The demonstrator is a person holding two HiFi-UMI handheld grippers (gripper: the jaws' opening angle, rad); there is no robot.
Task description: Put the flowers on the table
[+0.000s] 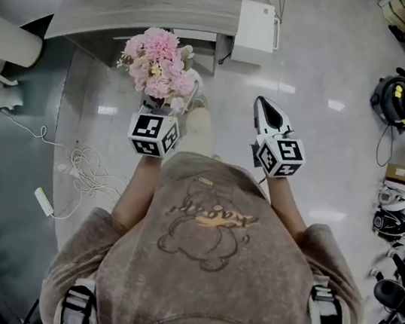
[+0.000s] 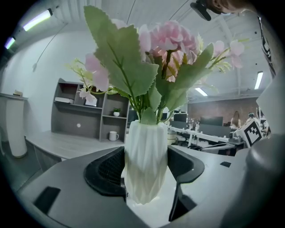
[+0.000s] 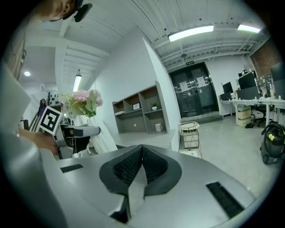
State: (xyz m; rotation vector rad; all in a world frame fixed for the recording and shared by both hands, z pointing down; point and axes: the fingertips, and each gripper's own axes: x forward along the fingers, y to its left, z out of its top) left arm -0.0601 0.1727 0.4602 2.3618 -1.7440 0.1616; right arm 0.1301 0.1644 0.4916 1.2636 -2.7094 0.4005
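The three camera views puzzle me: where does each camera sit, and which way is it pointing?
Head view: on the person's head, looking steeply down at floor and grey table; shows sweatshirt, forearms, left gripper, right gripper.
Left gripper view: rides the left gripper, looking along its jaws, clamped on the white vase of pink flowers; only jaws show.
Right gripper view: rides the right gripper, looking past its shut, empty jaws at shelves; a hand shows at left.
Shared: all three show the flowers.
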